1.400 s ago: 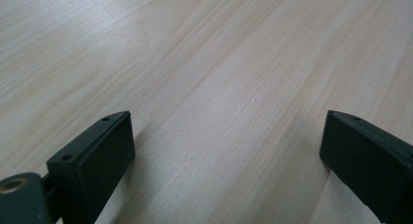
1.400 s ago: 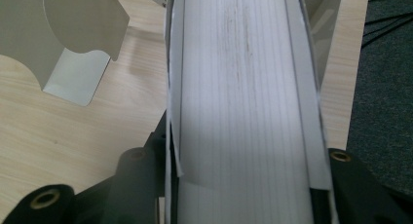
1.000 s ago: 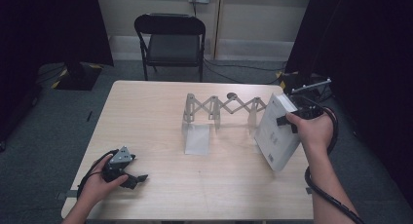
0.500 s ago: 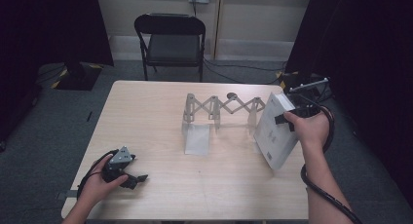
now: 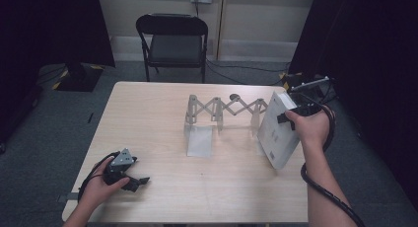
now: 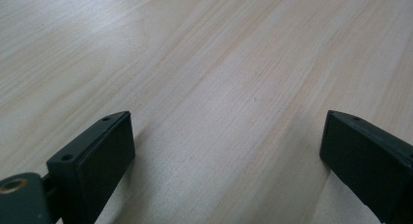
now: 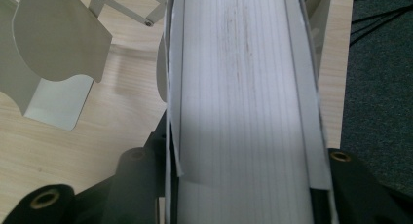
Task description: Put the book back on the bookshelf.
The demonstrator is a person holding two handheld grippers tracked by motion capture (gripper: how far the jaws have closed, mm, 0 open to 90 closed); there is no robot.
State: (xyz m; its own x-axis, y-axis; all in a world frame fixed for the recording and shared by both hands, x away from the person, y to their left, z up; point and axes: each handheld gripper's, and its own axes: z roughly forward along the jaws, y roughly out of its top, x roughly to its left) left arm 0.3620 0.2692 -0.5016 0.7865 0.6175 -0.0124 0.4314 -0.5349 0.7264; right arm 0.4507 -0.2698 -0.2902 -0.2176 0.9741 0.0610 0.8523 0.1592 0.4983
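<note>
At the right end of the expanding metal rack point(image 5: 224, 113), the right gripper point(image 5: 288, 116) pinches a thick white book point(image 5: 277, 131), its jaws clamped on the two covers. In the high view the book stands tilted, its upper edge leaning toward the rack's last divider and its lower corner down near the table point(image 5: 148, 118), just beside the rack's right end; whether that corner touches the wood cannot be told. The right gripper view looks straight along the book's point(image 7: 243, 87) page edges, which run up between the two black jaws, a cover pressed against each side, with a loose strip of jacket or cover curling off on the left. To the left of the book in that view stand the rack's point(image 7: 58, 39) pale upright dividers and a piece of its scissor linkage. Well away from the rack, toward the table's near left corner, the left gripper point(image 5: 129, 175) lies low over the wood in the person's hand, its cable looping round the wrist. The left gripper view shows its jaws spread wide, with bare table point(image 6: 219, 78) between them. Beyond the rack, past the table's far edge, a black folding chair point(image 5: 172, 39) stands on the grey carpet.
</note>
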